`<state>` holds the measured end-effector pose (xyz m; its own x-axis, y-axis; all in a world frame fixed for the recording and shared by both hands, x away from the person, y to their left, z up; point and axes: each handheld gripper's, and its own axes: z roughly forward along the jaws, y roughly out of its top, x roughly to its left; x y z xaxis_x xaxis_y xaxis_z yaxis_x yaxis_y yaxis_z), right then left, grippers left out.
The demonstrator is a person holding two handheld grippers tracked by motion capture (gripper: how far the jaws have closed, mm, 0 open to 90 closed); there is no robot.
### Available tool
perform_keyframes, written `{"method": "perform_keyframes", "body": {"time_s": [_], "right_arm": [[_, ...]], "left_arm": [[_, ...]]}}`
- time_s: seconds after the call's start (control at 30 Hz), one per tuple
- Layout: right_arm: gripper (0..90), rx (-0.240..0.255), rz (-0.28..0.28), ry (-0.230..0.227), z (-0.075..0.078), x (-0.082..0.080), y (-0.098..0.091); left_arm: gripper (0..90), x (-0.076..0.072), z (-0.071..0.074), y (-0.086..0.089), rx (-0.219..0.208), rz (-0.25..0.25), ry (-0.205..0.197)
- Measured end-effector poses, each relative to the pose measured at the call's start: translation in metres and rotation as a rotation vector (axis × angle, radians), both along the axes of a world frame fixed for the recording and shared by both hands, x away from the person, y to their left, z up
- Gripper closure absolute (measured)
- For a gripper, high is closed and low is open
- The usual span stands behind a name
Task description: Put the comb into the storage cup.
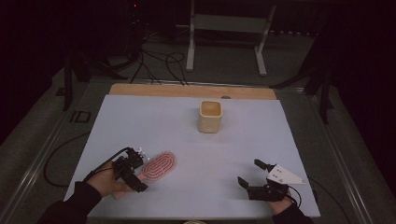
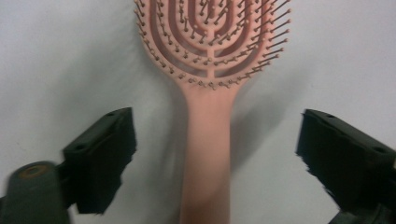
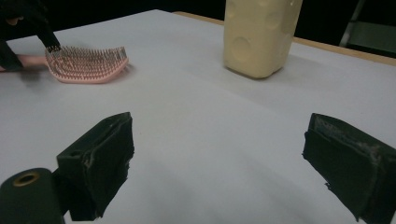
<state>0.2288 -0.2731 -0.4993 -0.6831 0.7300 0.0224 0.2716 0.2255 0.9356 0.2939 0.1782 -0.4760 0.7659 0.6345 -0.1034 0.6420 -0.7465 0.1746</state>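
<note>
Left claw [image 1: 133, 170] hangs over the handle end of a pink hairbrush [image 1: 159, 165] at the near left of the white surface [image 1: 187, 135], its jaws spread apart. Seen in the left gripper view, that left claw [image 2: 215, 156] straddles the brush handle [image 2: 205, 154]: one black pad stands off to each side of it, with clear surface showing between pad and handle on both sides, so nothing is clamped. The hairbrush [image 2: 212, 42] lies flat with its bristles up, the oval head pointing away from the person and toward the middle of the surface, the handle running back under the left hand [image 1: 109, 183]. Right claw [image 1: 252, 175] rests near the front right corner, well apart from the brush, jaws likewise wide with only bare surface between them, as the right gripper view shows [image 3: 219, 163]. A cream, square-mouthed cup [image 1: 210, 115] stands upright toward the far middle of the surface, away from both hands; in the right gripper view the cup [image 3: 259, 35] rises beyond the jaws and the hairbrush [image 3: 88, 65] lies off to the left.
</note>
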Motion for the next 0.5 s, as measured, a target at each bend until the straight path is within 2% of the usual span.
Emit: {"method": "perform_keyframes", "body": {"time_s": [0.17,0.3,0.5], "right_arm": [[8.5,0.001,-0.001,0.001,-0.0001,0.0001,0.0],[8.5,0.0,0.0,-0.007,0.0003,0.0002,-0.0001],[8.5,0.002,0.0,-0.007,0.0002,0.0004,-0.0002]], "left_arm": [[23.1,0.0015,-0.0013,-0.0003,0.016,-0.019,0.01],[36.4,0.0027,-0.0011,-0.0008,0.024,-0.017,0.015],[49.6,0.0054,-0.0003,-0.0022,0.039,-0.018,0.011]]}}
